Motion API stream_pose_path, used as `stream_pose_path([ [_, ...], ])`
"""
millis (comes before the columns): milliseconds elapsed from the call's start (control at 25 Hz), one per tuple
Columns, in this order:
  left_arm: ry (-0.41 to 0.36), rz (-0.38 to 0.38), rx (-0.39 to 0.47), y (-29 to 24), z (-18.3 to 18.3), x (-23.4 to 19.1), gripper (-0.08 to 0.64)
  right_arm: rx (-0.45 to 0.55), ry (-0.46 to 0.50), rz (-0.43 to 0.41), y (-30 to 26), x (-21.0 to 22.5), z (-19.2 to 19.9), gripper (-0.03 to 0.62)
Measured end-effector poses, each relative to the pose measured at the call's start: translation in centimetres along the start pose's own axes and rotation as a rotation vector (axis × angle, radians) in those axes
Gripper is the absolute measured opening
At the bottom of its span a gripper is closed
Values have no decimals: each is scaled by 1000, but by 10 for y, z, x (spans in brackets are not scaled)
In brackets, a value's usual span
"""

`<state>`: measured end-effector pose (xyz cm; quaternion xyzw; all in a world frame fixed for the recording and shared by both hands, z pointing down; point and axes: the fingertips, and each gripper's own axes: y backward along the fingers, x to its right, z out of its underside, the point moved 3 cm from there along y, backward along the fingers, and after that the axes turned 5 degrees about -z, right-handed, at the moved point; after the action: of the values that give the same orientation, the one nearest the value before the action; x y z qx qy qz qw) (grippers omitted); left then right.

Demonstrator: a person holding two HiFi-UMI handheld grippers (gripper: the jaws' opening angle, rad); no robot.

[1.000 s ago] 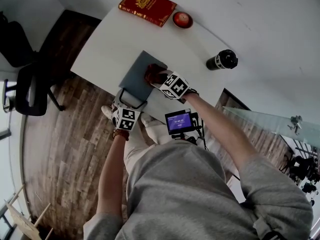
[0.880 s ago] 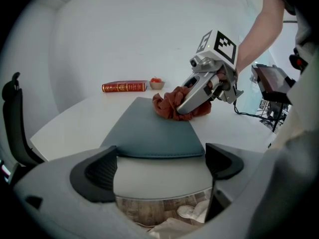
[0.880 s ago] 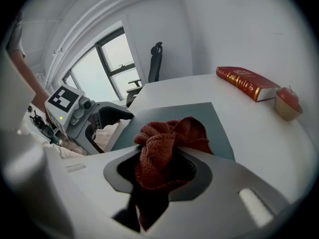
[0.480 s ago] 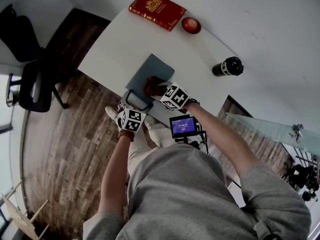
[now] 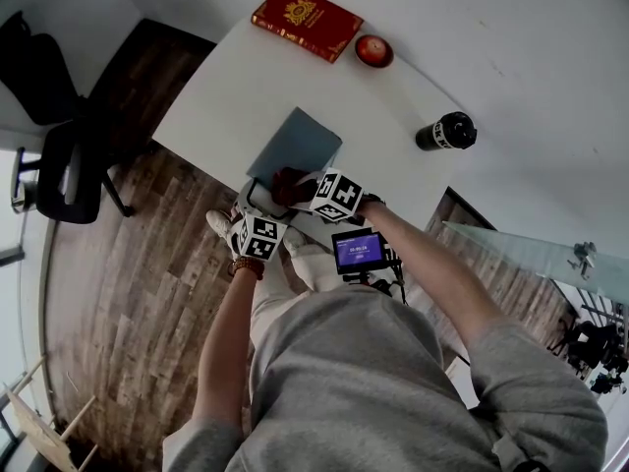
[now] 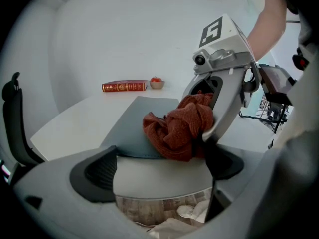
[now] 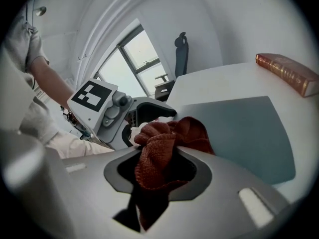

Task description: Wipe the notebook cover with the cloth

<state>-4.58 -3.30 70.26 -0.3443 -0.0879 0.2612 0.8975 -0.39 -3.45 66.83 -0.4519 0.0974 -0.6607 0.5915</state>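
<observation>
A grey-blue notebook (image 5: 300,138) lies flat near the front edge of the white table (image 5: 216,87). My right gripper (image 5: 286,189) is shut on a bunched rust-red cloth (image 5: 285,179), which rests on the notebook's near end. The cloth (image 7: 159,153) fills the gap between the right jaws, with the notebook (image 7: 244,128) beyond it. My left gripper (image 5: 263,201) stands open at the table's edge, its jaws wide on either side of the notebook's near edge (image 6: 134,123). The left gripper view has the cloth (image 6: 179,128) just ahead of those jaws.
A red hardback book (image 5: 307,16) and a small bowl holding something red (image 5: 373,50) sit at the far end of the table. A black cylinder (image 5: 447,131) lies to the right. A black office chair (image 5: 59,165) stands on the wooden floor at left. A small screen (image 5: 360,250) hangs by the person's chest.
My right gripper has dragged the cloth along the cover toward the notebook's near edge. The left gripper has stayed at the table's edge.
</observation>
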Motion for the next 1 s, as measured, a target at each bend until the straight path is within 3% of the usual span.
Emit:
stream_pose_path([
  [160, 6, -3, 0, 1, 0, 1, 546, 107, -26, -8, 26, 8, -18, 135],
  [280, 4, -2, -4, 0, -1, 2, 546, 253, -80, 67, 70, 37, -38, 135],
  [360, 4, -1, -3, 0, -1, 1, 546, 298, -96, 154, 97, 63, -46, 137],
  [520, 5, 1, -1, 0, 0, 0, 546, 268, -94, 351, 128, 112, -40, 137],
  [640, 5, 1, 0, -2, 0, 0, 546, 207, -114, 442, 131, 136, -29, 137],
  [840, 6, 1, -2, -1, 0, 0, 546, 103, -182, 440, 100, 149, -19, 140],
  [1000, 6, 3, 0, -2, -1, 1, 546, 100, -215, 454, 86, 150, -16, 143],
])
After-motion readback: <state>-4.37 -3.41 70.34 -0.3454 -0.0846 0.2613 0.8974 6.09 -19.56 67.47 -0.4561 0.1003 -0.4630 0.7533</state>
